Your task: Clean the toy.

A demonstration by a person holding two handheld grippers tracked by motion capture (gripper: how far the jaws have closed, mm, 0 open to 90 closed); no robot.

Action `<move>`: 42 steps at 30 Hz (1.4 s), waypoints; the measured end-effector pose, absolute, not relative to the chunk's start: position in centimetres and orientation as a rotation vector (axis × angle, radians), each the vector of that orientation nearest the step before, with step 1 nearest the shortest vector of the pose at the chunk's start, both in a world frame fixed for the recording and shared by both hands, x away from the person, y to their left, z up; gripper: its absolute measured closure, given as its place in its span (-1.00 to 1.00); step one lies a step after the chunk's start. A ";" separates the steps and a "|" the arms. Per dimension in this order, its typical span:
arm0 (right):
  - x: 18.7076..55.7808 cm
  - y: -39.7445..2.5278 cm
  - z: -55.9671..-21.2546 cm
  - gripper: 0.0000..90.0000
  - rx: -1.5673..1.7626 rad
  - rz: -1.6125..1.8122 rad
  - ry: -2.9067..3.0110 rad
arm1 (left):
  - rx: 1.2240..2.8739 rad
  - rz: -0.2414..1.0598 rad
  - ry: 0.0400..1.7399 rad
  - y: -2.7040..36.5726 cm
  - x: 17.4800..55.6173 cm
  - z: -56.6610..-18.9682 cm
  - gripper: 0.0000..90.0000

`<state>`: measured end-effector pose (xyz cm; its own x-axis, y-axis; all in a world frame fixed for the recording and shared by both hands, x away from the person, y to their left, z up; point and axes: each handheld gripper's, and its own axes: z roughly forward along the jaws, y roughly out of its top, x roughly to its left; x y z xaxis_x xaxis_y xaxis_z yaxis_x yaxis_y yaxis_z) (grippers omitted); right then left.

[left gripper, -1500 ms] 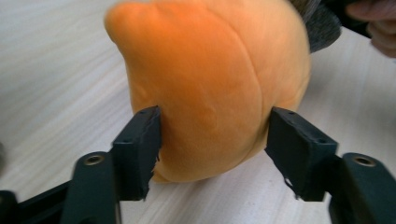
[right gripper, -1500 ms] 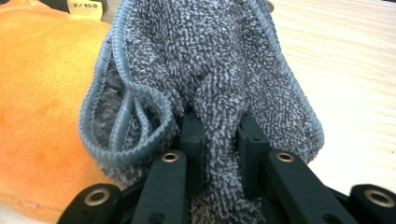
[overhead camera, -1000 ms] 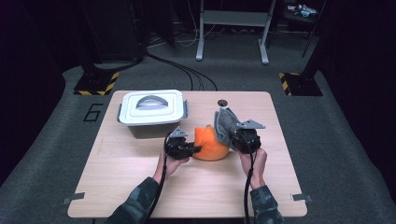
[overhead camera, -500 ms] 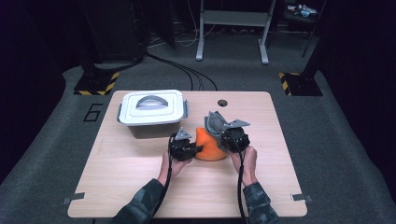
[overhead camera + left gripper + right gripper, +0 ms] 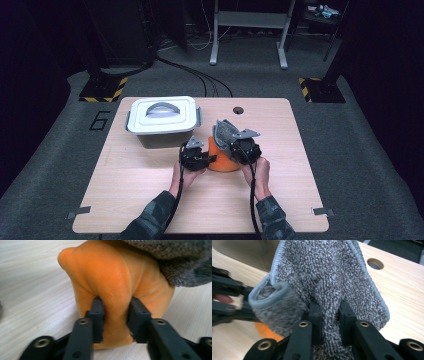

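Light wood table (image 5: 150, 200) with rounded corners, round cable hole (image 5: 238, 110) near far edge. Grey lidded box (image 5: 162, 120) set on far left part. Orange cloth (image 5: 222, 159) rested on tabletop near centre, just right of box; grey cloth (image 5: 224, 132) draped over it

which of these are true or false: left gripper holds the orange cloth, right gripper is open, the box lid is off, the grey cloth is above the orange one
1. The left gripper is shut on the orange cloth. True.
2. The right gripper is open. False: it is shut on the grey cloth.
3. The box has its lid off. False: the lid sits on it.
4. The grey cloth is held above the orange cloth. True.
5. The box stands on the right of the table. False: it stands far left.
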<state>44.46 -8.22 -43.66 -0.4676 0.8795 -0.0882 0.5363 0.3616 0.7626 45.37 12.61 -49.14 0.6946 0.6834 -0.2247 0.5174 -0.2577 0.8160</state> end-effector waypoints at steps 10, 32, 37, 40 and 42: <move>44.8 -9.2 -44.2 0.70 1.249 0.960 2.129 | 1.935 0.216 0.868 12.9 44.9 -49.8 0.41; 44.7 -9.9 -44.1 0.70 1.254 0.924 2.117 | 1.899 0.202 0.918 12.6 44.9 -49.9 0.65; 45.0 -11.4 -44.0 0.69 1.292 0.904 2.095 | 1.903 0.208 0.917 12.3 44.9 -49.8 0.65; 44.1 -11.0 -42.8 0.69 1.265 0.985 2.087 | 1.906 0.205 0.916 12.3 44.9 -49.8 0.65; 43.5 -9.8 -42.3 0.69 1.212 1.032 2.119 | 1.901 0.195 0.922 12.2 44.9 -49.7 0.65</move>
